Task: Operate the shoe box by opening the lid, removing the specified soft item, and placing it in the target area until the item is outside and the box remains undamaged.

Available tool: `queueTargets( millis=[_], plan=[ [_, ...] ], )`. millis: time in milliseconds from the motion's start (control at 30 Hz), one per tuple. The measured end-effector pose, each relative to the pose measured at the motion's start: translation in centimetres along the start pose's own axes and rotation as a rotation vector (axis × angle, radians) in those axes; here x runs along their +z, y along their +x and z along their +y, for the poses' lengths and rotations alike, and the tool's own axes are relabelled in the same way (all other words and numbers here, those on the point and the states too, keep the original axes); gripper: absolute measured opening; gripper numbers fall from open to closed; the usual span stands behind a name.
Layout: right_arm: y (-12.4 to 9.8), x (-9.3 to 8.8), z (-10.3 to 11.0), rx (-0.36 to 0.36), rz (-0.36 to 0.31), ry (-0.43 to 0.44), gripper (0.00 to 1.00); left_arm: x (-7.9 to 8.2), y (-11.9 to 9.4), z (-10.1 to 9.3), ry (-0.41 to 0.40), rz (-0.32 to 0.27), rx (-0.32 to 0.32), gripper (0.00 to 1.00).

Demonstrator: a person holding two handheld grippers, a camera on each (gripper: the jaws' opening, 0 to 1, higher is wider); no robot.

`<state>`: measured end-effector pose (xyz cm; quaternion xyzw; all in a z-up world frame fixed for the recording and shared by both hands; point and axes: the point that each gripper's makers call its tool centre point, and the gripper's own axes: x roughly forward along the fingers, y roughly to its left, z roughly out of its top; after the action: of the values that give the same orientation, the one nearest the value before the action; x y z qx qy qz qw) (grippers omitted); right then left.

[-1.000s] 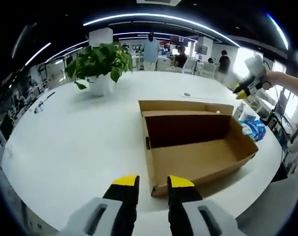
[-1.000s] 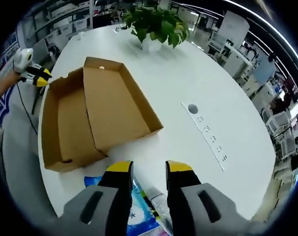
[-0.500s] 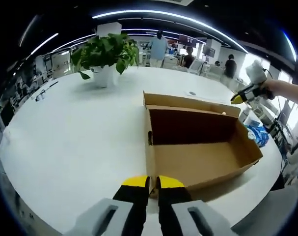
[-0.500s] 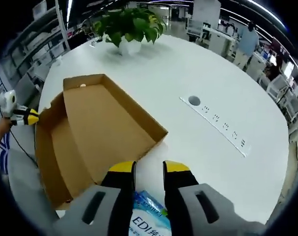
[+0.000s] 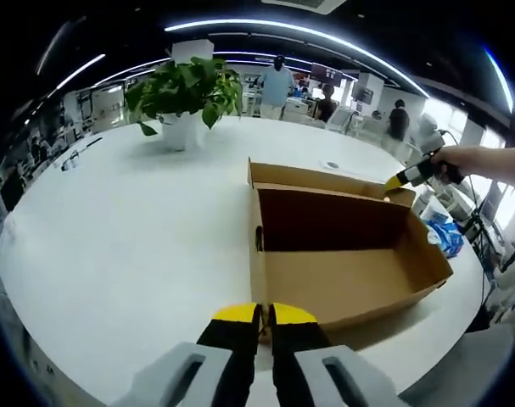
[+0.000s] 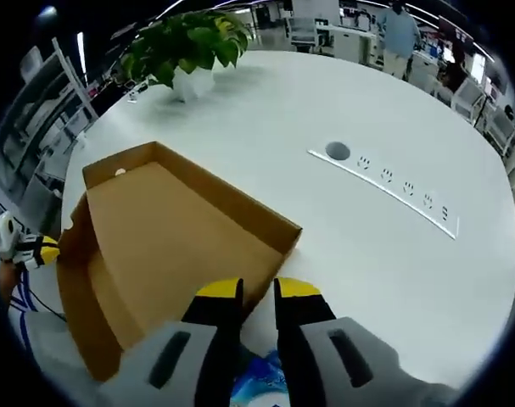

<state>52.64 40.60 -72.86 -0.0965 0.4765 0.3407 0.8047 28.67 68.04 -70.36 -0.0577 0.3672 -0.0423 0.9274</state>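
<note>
The right tool (image 6: 257, 292) has swung over the shoe box (image 5: 342, 254), nearly closed, empty; left tool (image 5: 263, 315) pinches its wall.

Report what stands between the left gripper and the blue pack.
The open cardboard box does. The left gripper is closed on its near corner, and the blue pack lies on the white table beyond the box's far end.
</note>
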Motion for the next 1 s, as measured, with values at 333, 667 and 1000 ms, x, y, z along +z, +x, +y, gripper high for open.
queueTargets(
  millis=[333,667,1000],
  plan=[
    [-0.6,0.2,-0.2,-0.019,-0.002,-0.038,0.09,0.0,0.0,0.0,0.007,0.001,-0.006,0.04],
    [-2.4,0.7,-0.1,-0.027,-0.027,-0.038,0.03,0.0,0.0,-0.1,0.016,-0.001,-0.012,0.04],
    [-4.6,1.6,0.9,-0.035,-0.094,-0.107,0.02,-0.1,0.0,0.0,0.022,0.002,-0.016,0.04]
  ],
)
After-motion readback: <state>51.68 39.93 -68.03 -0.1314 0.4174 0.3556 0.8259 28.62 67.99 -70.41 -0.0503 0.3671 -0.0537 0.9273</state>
